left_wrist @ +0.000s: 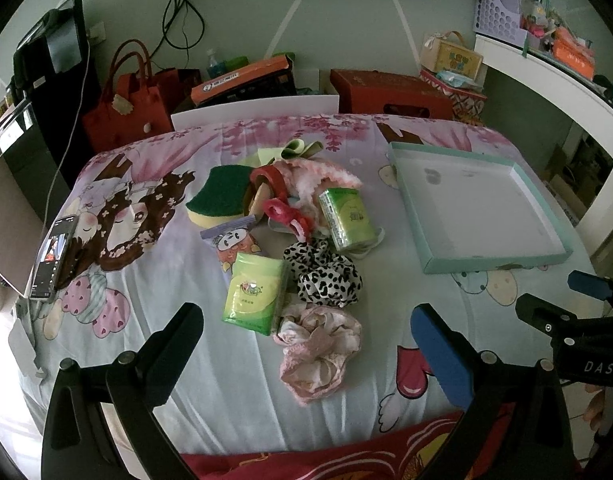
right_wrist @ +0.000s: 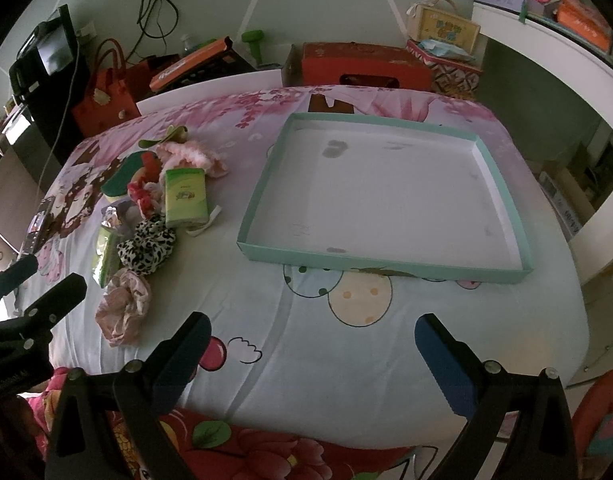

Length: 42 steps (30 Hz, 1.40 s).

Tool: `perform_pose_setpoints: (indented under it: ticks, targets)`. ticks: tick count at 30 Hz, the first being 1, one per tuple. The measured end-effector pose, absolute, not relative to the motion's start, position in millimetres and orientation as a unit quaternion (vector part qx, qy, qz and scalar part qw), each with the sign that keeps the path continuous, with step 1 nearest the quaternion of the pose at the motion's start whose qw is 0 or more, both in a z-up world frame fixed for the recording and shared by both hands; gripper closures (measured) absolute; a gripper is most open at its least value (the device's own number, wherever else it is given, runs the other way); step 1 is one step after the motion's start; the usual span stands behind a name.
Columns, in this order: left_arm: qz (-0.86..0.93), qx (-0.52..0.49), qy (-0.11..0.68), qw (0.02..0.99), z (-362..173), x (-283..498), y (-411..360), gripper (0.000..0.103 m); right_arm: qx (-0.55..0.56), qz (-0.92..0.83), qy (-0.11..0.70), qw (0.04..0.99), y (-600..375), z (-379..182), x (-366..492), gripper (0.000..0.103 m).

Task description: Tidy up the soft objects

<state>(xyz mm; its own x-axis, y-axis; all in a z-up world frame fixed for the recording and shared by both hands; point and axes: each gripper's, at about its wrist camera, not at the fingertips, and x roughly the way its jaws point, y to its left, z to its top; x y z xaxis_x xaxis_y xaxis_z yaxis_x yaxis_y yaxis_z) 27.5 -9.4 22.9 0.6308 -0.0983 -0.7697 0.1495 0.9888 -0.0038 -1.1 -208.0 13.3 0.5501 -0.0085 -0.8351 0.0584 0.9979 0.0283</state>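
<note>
Nearest the left wrist camera, the left tongs stand wide apart with nothing between them, hovering over the pale cartoon-printed bedsheet that covers the bed. Just beyond their tips lies a crumpled pink fabric scrunchie, and past it a black-and-white leopard-print scrunchie beside a flat light-green tissue packet. Farther back, the rest of the heap is bunched together: a second green tissue pack, a small cartoon-printed snack-like packet, a green-and-yellow scouring sponge, a red hair tie, a fluffy pink-and-white piece, and a pale green ribbon bow. Some pieces overlap, so I cannot tell exactly how many there are.

From the right wrist view, the right tongs are likewise spread wide and carry nothing, held over bare sheet in front of the shallow mint-green cardboard tray with a white inside. That tray sits well apart from the heap, on the right side of the bed, and holds nothing except a few grey smudges on its floor.

By my reading, the sorting has not started: every soft item is on the sheet and none is in the tray. Everything is left to do, probably beginning with the pink scrunchie closest to the left tongs. A phone rests at the bed's left edge, outside the pile.
</note>
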Motion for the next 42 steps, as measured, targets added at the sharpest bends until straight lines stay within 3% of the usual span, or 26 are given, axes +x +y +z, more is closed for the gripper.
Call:
perform_pose_setpoints:
  ticks: [25,42]
  targets:
    - [-0.049,-0.002,0.431,0.901,20,32,21,0.000,0.013,0.003,0.484,0.875,-181,12,8,0.000]
    - [-0.035,-0.046,0.523,0.850,-34,51,66,0.000,0.007,0.085,0.508,0.857,-113,-13,59,0.000]
